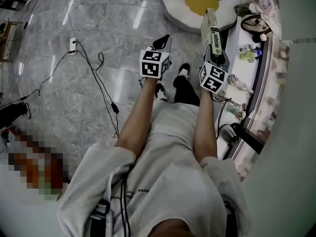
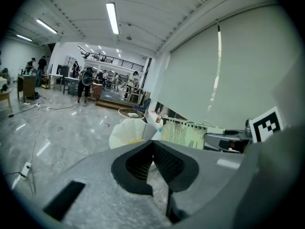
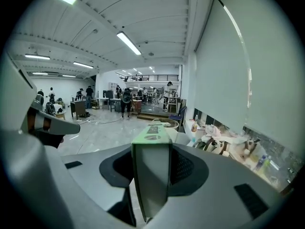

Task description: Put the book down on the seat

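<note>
A green-covered book (image 1: 212, 29) stands on edge between the jaws of my right gripper (image 1: 215, 51), which is shut on its lower end. In the right gripper view the book (image 3: 151, 175) fills the gap between the dark pads and points away from me. A white flower-shaped seat (image 1: 174, 0) with a yellow centre lies on the floor just beyond the book's far end. My left gripper (image 1: 161, 42) hangs beside it at the left, shut and holding nothing; its pads (image 2: 143, 163) meet. The left gripper view also shows the book (image 2: 183, 133) and the seat (image 2: 125, 131).
A curved counter (image 1: 260, 70) runs along the right, loaded with bags, bottles and soft things. A power strip (image 1: 73, 44) and black cables (image 1: 101, 83) lie on the grey marble floor at the left. The person's feet (image 1: 183, 72) stand below the grippers. People stand far off (image 2: 86, 82).
</note>
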